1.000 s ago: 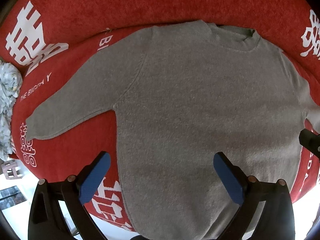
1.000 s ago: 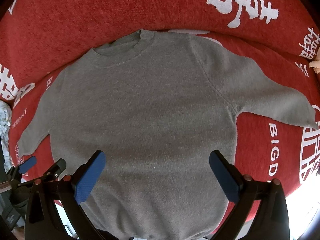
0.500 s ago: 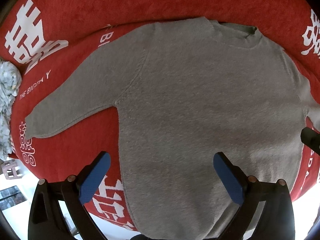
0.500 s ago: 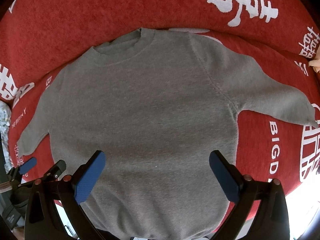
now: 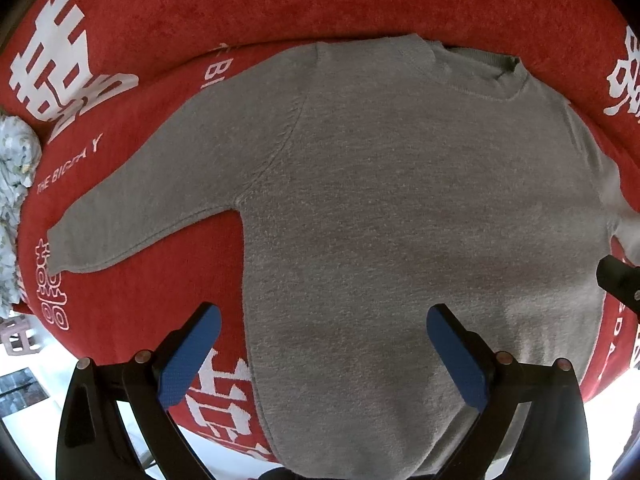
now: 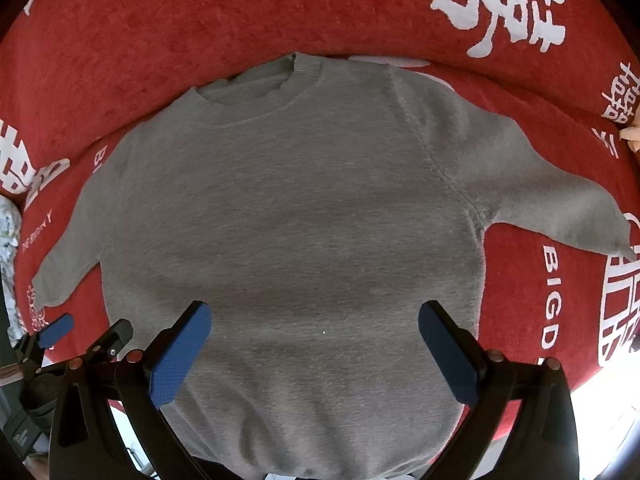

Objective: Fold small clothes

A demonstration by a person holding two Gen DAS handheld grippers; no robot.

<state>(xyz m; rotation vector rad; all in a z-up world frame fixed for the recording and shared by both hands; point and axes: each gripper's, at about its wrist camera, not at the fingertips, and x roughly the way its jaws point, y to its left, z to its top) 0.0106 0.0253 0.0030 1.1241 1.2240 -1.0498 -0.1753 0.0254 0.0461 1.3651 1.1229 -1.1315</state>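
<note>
**A:** so where's the sweater (image 5: 400, 208) sitting here? looks like a grey knit thing spread flat, front up, on a red cover (image 5: 168, 24) with big white characters and some "BIG" lettering

**B:** yep, laid out flat on that red surface, collar (image 6: 280, 76) at the far end, hem toward the cameras. Both sleeves stick out to the sides, angled down a bit. Left sleeve (image 5: 152, 200) lies on the red cloth, cuff close to the white print. Right sleeve (image 6: 560, 204) ends in a point near the "BIGD" text

**A:** and the claws?

**B:** left claw (image 5: 320, 364) is wide apart, nothing between the blue pads (image 5: 188, 360), hanging over the lower left part of the sweater near the hem. Right claw (image 6: 312, 356) is spread just as wide and empty, over the lower middle of the body. From the right view you can see the left one off at the bottom left edge

**A:** anything else around?

**B:** some pale patterned fabric (image 5: 12, 184) bunched at the far left edge of the red cover, can't tell what it is
</note>
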